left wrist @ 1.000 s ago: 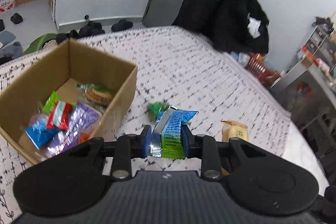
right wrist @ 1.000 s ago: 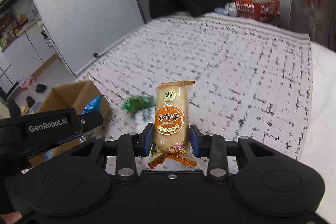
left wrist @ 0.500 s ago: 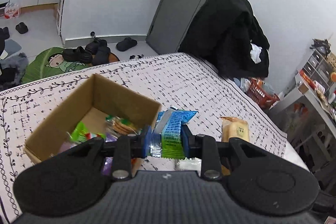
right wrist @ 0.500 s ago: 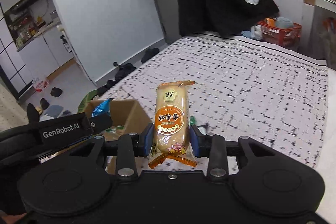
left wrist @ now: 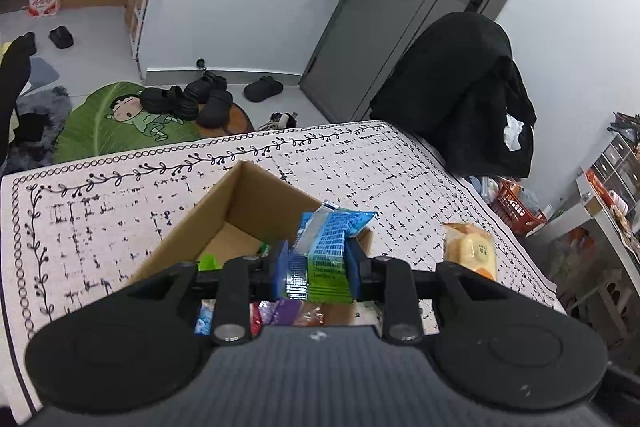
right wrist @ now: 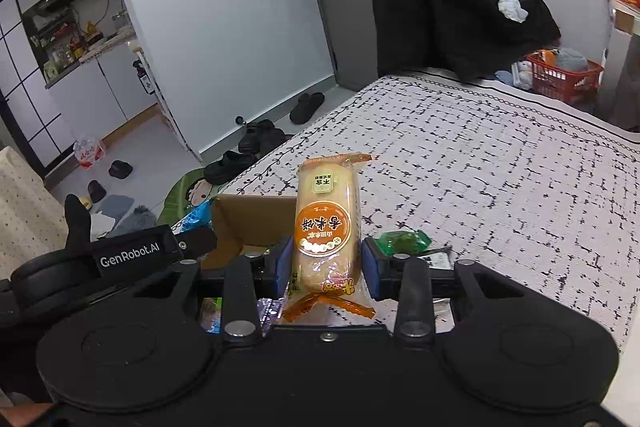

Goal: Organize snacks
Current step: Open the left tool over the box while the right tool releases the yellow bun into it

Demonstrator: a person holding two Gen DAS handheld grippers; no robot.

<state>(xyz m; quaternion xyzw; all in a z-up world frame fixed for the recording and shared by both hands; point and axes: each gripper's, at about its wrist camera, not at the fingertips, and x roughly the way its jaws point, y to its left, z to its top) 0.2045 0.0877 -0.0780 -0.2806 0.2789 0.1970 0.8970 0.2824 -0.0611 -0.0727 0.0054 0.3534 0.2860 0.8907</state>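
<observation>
Both held snacks (left wrist: 324,247) nearer box (left wrist: 224,203) now

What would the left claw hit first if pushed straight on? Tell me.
Probably the cardboard box. The left claw, shut on a blue packet, points down into its open top, so the snacks inside likely come first; depth is unclear.

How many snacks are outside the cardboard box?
3: a blue packet in the left gripper, an orange-labelled rice cake in the right gripper, a green packet on the cloth. More may be hidden.
</observation>
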